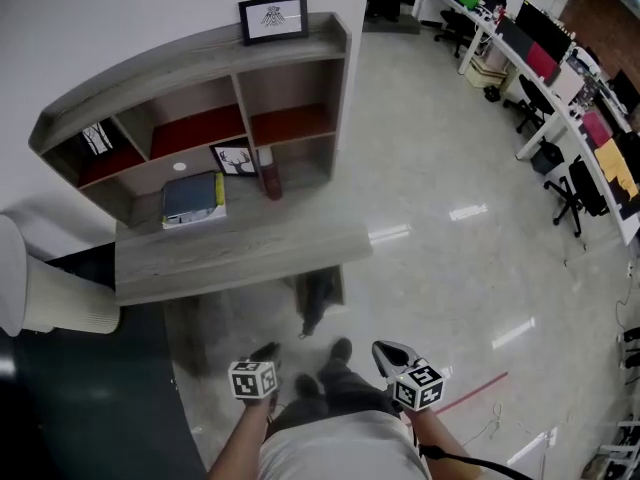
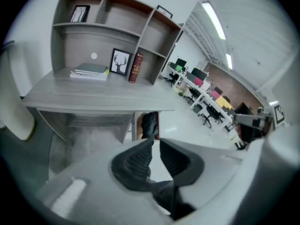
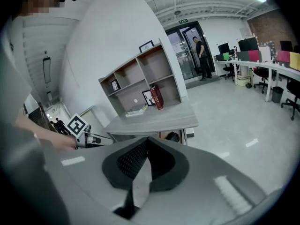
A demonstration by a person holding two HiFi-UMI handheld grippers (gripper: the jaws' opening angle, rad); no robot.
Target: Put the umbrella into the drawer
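**Both grippers empty, the umbrella under the desk**

The left gripper (image 2: 155, 140) has its two dark ribbed jaws a narrow slit apart, and nothing is between them. The right gripper (image 3: 147, 140) has its jaws together at the tips, also with nothing in them. The person holds the two grippers in front of the body, side by side but not touching. Each one carries its white cube with square markers, and both point downward and forward. Just ahead of them, the person's dark shoes (image 1: 340, 350) stand on the pale glossy floor (image 1: 450, 218).

In front of the person stands the grey wooden desk (image 1: 240, 248). The dark folded umbrella (image 1: 318, 296) is under its front edge, toward the right end as the person faces it, before a brownish opening. I cannot tell whether it lies in a drawer or only leans there. It is well apart from both grippers.

At the back of the desk top stands a grey wooden shelf unit (image 1: 200, 58) with several open compartments. Below its shelves lies a flat grey book with a yellow edge (image 1: 192, 198). Near it stands a small framed picture of a deer head (image 1: 233, 158), and just beside that an upright dark red book (image 1: 270, 176). A black-framed picture (image 1: 273, 18) stands on top of the shelf unit.

Far to the right runs a row of white office desks with monitors and black chairs (image 1: 540, 88).
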